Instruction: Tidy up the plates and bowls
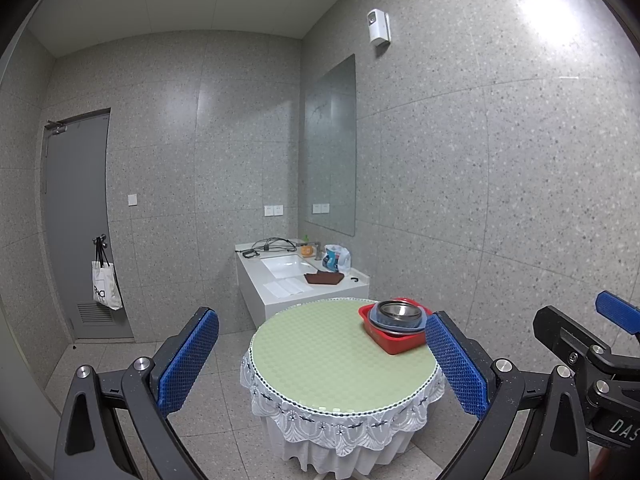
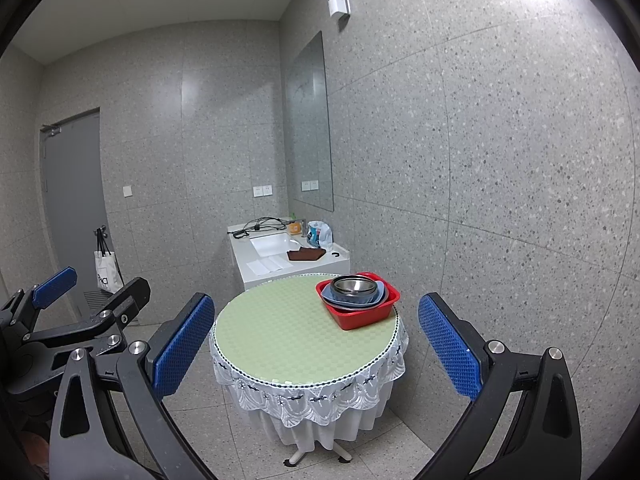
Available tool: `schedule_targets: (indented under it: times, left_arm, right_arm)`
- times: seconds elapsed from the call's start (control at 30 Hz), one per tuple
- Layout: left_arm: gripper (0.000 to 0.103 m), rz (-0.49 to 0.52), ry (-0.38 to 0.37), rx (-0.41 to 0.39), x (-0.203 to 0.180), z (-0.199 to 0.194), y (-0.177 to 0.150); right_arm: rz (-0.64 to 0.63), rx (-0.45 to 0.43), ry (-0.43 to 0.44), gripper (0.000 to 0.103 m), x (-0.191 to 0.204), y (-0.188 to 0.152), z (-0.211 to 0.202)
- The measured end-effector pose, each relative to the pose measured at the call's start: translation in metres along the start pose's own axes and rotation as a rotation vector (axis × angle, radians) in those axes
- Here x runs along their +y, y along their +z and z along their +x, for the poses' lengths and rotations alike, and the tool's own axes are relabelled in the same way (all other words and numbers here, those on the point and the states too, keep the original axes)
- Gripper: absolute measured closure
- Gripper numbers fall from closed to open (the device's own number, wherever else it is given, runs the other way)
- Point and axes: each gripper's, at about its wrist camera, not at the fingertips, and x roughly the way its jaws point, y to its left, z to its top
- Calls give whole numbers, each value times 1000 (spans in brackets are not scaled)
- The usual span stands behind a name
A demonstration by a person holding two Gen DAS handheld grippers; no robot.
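A red basin [image 1: 396, 344] [image 2: 360, 316] sits at the far right of a round green-topped table [image 1: 320, 360] [image 2: 288, 336]. In it lie stacked blue-grey plates [image 1: 386, 322] [image 2: 352, 301] with a steel bowl [image 1: 400, 312] [image 2: 354, 286] on top. My left gripper [image 1: 322, 360] is open and empty, held well short of the table. My right gripper [image 2: 316, 344] is open and empty, also short of the table. The right gripper shows at the right edge of the left wrist view [image 1: 592, 344]; the left gripper shows at the left edge of the right wrist view [image 2: 76, 312].
A white sink counter [image 1: 304, 280] [image 2: 288, 258] stands behind the table against the speckled wall, with cables, a brown cloth [image 1: 324, 278], papers and a plastic bag. A mirror [image 1: 330, 152] hangs above. A grey door [image 1: 76, 232] with a tote bag [image 1: 105, 288] is at left.
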Motion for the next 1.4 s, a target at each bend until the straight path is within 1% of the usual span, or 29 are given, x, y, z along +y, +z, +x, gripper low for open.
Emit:
schedule_targets:
  times: [1.4]
  left_arm:
    - [1, 5, 12, 8, 0, 4, 1]
  right_arm:
    - [9, 12, 13, 0, -2, 2, 6]
